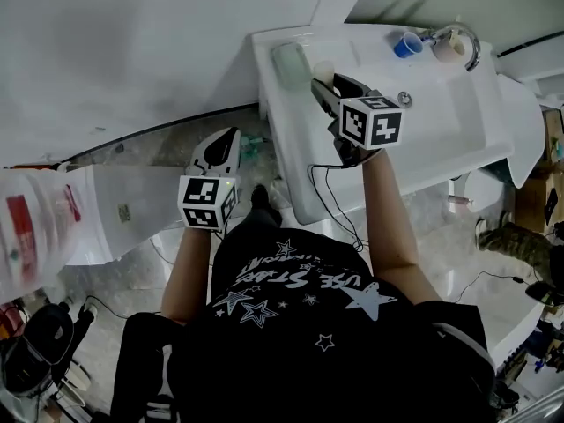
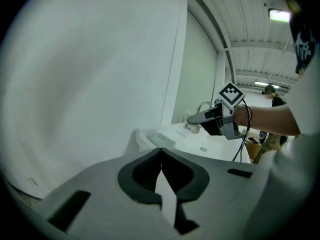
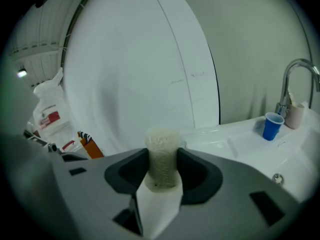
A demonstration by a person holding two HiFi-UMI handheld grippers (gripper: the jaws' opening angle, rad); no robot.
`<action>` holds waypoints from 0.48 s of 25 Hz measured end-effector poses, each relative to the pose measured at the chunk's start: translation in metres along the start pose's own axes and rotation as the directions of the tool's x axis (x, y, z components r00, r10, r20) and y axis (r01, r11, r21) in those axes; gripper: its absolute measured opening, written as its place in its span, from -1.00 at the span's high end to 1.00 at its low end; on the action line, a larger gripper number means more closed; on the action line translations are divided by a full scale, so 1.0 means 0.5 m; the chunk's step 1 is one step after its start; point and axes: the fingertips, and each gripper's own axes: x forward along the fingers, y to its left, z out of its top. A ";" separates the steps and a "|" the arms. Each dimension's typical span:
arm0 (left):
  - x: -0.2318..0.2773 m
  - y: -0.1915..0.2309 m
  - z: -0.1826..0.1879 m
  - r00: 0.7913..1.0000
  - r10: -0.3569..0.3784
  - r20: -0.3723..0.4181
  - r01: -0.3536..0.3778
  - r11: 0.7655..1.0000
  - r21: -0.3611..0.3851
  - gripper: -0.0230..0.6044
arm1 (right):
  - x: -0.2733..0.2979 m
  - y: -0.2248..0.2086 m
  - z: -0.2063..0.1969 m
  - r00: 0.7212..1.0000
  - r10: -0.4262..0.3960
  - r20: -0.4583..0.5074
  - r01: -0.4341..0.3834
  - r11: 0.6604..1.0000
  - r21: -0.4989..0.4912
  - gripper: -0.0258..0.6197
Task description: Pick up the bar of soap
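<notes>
A pale cream bar of soap (image 3: 162, 156) stands on end between the jaws of my right gripper (image 3: 162, 160), which is shut on it. From the head view, the right gripper (image 1: 322, 85) hangs above the left part of the white sink (image 1: 458, 122), and the soap (image 1: 323, 70) shows at its tips. My left gripper (image 1: 232, 136) is off to the left of the sink, over the floor, and points toward it. Its jaws (image 2: 161, 152) meet at the tips with nothing between them. The left gripper view also catches the right gripper (image 2: 193, 119) with the soap (image 2: 194, 129).
A translucent soap dish (image 1: 291, 61) lies on the sink's back left corner. A blue cup (image 1: 406, 44), a beige cup (image 1: 448, 49) and the faucet (image 1: 460, 33) stand at the far rim. A white bag (image 1: 35, 227) sits at the left. White wall panels rise behind.
</notes>
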 end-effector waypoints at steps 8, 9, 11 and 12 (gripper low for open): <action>-0.045 -0.106 -0.007 1.000 0.016 0.021 -0.016 0.999 0.032 0.90 | -0.137 0.007 -0.058 0.999 0.023 0.044 -0.022 0.999 -0.029 0.35; -0.051 -0.119 -0.008 1.000 0.019 0.024 -0.020 0.999 0.036 0.90 | -0.152 0.007 -0.066 0.998 0.026 0.049 -0.025 0.999 -0.029 0.35; -0.062 -0.145 -0.009 0.999 0.023 0.033 -0.024 0.999 0.045 0.90 | -0.181 0.006 -0.083 0.998 0.032 0.057 -0.031 0.999 -0.030 0.35; -0.068 -0.158 -0.010 0.999 0.025 0.037 -0.027 0.998 0.050 0.90 | -0.195 0.007 -0.092 0.998 0.035 0.060 -0.034 0.999 -0.031 0.35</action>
